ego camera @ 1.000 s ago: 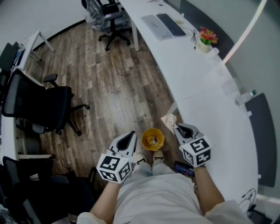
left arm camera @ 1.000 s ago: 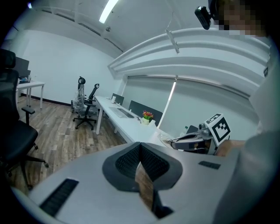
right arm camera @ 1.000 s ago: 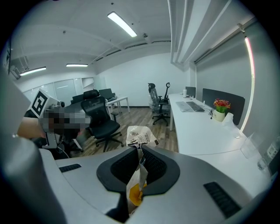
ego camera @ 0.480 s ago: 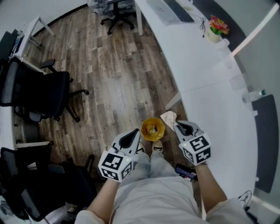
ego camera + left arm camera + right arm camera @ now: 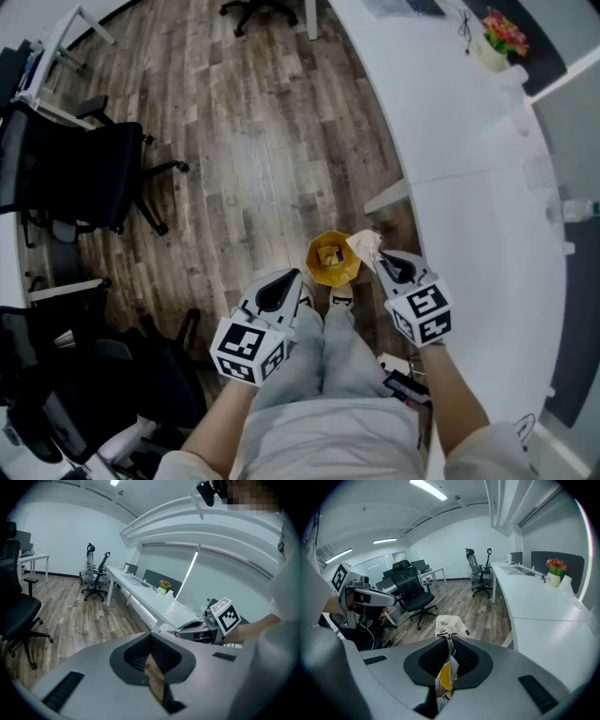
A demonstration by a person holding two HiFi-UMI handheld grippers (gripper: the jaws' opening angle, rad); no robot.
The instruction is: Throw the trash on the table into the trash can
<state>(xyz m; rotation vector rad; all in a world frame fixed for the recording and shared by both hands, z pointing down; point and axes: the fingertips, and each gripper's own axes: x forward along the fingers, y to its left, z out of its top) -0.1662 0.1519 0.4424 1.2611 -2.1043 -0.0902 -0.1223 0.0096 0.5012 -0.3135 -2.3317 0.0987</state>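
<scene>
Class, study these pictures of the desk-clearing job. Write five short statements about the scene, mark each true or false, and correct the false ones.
1. The right tongs grip a crumpled wrapper. True.
2. The yellow trash can stands on the table. False: it stands on the wooden floor, beside the table.
3. The left tongs hold a piece of trash. False: they are shut with nothing between them.
4. Something already lies inside the yellow trash can. True.
5. A pot of flowers stands on the table. True.
</scene>
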